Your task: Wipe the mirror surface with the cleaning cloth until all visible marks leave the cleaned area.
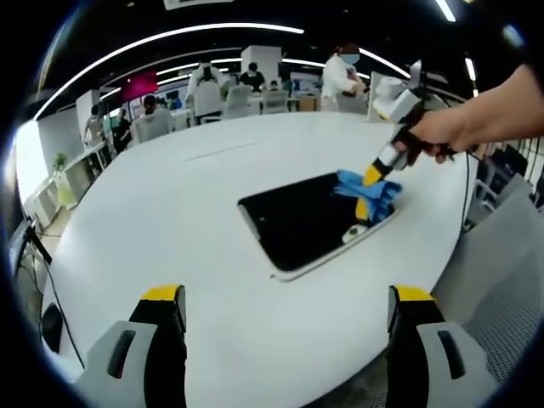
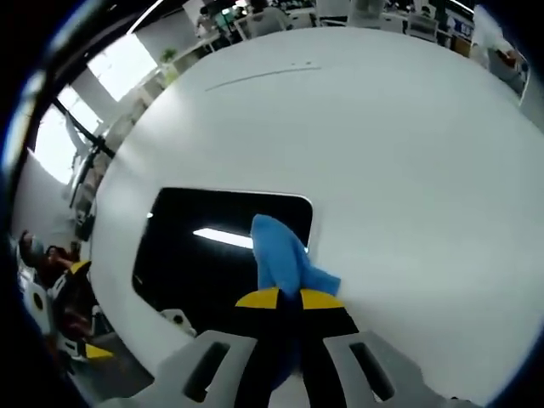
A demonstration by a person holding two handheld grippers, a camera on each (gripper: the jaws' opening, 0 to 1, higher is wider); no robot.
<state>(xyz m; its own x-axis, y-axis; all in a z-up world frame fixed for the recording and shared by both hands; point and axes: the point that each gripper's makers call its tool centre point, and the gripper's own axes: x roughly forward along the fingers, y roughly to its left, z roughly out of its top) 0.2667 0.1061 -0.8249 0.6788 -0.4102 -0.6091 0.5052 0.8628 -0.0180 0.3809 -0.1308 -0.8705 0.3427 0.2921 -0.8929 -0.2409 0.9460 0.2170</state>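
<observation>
Item 1, mirror (image 1: 302, 223): I see a dark rectangular pane with a pale rim, lying flat on the white counter (image 1: 170, 221). In the right gripper view the mirror (image 2: 204, 255) reflects a bright ceiling strip light.

Item 2, cleaning cloth (image 1: 367, 189): blue, bunched, resting on the mirror's far right corner as the left gripper view shows it. In the right gripper view the cloth (image 2: 285, 259) spreads over the mirror's right edge, part on glass, part on the counter (image 2: 382, 153).

Item 3, right claw (image 2: 289, 297): my jaws are pinched together on the near end of the cloth, yellow tips almost touching. From the left gripper view I see the right claw (image 1: 365, 197) angled down onto the mirror, with a hand (image 1: 438, 136) on its handle.

Item 4, left claw (image 1: 285, 310): jaws wide apart, nothing between them, held above the counter's near edge, well apart from the mirror.

Item 5, surroundings: office chairs (image 1: 234, 100) beyond the counter's far edge, several people (image 1: 340, 76) standing or seated in the background, curved ceiling lights (image 1: 195, 34) overhead, a window (image 2: 119, 64) at the upper left of the right gripper view.
</observation>
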